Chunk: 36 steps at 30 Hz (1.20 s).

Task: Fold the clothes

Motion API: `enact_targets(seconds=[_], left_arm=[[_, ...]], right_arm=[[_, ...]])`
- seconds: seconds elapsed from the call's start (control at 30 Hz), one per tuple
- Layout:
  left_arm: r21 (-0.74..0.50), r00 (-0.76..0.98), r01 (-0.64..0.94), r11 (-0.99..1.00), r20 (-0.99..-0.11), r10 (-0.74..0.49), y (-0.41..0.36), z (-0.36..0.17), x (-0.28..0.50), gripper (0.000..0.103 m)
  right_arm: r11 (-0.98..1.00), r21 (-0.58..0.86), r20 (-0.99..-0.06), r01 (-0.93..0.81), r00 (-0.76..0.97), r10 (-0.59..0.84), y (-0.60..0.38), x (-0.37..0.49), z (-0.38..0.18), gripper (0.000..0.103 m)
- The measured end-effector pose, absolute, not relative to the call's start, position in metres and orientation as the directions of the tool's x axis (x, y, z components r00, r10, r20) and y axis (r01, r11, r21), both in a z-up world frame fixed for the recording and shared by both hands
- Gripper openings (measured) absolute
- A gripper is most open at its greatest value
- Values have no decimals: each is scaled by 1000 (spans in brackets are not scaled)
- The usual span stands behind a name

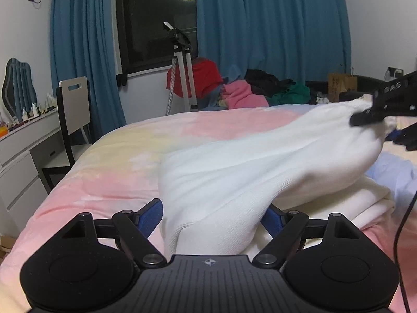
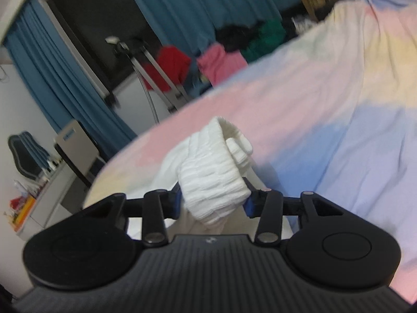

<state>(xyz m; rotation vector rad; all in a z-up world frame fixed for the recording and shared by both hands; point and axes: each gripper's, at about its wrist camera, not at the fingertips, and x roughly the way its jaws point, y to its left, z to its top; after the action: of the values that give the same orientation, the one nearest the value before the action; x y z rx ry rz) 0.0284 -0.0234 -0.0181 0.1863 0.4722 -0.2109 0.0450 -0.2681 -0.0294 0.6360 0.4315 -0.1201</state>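
Note:
A white knit garment [image 1: 247,161] is lifted above the pastel bedspread [image 1: 109,161]. My left gripper [image 1: 212,217] is shut on one bunched part of it, the blue pads [image 1: 149,219] pressed to the cloth. The garment stretches up and right to my right gripper [image 1: 375,120], which pinches its ribbed end. In the right wrist view my right gripper [image 2: 213,202] is shut on the ribbed white cuff [image 2: 213,172]. A folded part of the garment [image 1: 365,203] rests on the bed below.
A pile of pink, red, black and green clothes [image 1: 247,91] lies at the bed's far side. A chair [image 1: 73,120] and a white dresser [image 1: 23,156] stand left of the bed. A tripod [image 1: 182,73] stands by the blue curtains [image 1: 273,26].

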Motion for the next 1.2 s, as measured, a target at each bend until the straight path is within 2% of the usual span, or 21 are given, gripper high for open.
enact_targets(seconds=[0.1, 0.2, 0.3, 0.4, 0.57, 0.6, 0.63, 0.73, 0.83, 1.0, 1.2], left_arm=[[116, 865, 247, 962, -474, -164, -24, -19, 32, 83], [104, 860, 250, 963, -481, -171, -25, -21, 36, 83], [84, 849, 240, 967, -501, -167, -22, -23, 42, 84], [39, 832, 211, 977, -532, -158, -14, -26, 49, 87], [-77, 800, 146, 986, -578, -163, 6, -28, 59, 87], [-100, 792, 131, 986, -588, -165, 10, -29, 62, 87], [-123, 785, 116, 986, -597, -167, 15, -30, 64, 87], [-189, 765, 86, 978, -616, -187, 27, -31, 69, 88], [-237, 750, 64, 969, -630, -204, 36, -33, 72, 88], [-249, 749, 53, 967, -631, -203, 41, -32, 71, 88], [-310, 737, -11, 951, -645, -202, 53, -33, 74, 88]], right_arm=[[804, 533, -418, 263, 908, -20, -274, 42, -28, 46], [766, 539, -512, 351, 859, -33, -281, 53, -49, 46], [708, 566, -596, 421, 803, -1, -292, 61, -74, 52], [634, 642, -589, 430, 806, 49, -303, 60, -84, 55], [580, 702, -569, 413, 815, 108, -305, 57, -87, 68], [579, 708, -565, 406, 816, 119, -305, 57, -87, 70], [587, 704, -568, 400, 813, 129, -303, 59, -88, 77], [612, 684, -592, 397, 792, 148, -297, 64, -91, 80], [596, 684, -622, 421, 763, 175, -297, 66, -100, 87], [521, 745, -598, 417, 763, 245, -303, 64, -105, 90], [506, 822, -451, 261, 841, 298, -303, 55, -78, 91]])
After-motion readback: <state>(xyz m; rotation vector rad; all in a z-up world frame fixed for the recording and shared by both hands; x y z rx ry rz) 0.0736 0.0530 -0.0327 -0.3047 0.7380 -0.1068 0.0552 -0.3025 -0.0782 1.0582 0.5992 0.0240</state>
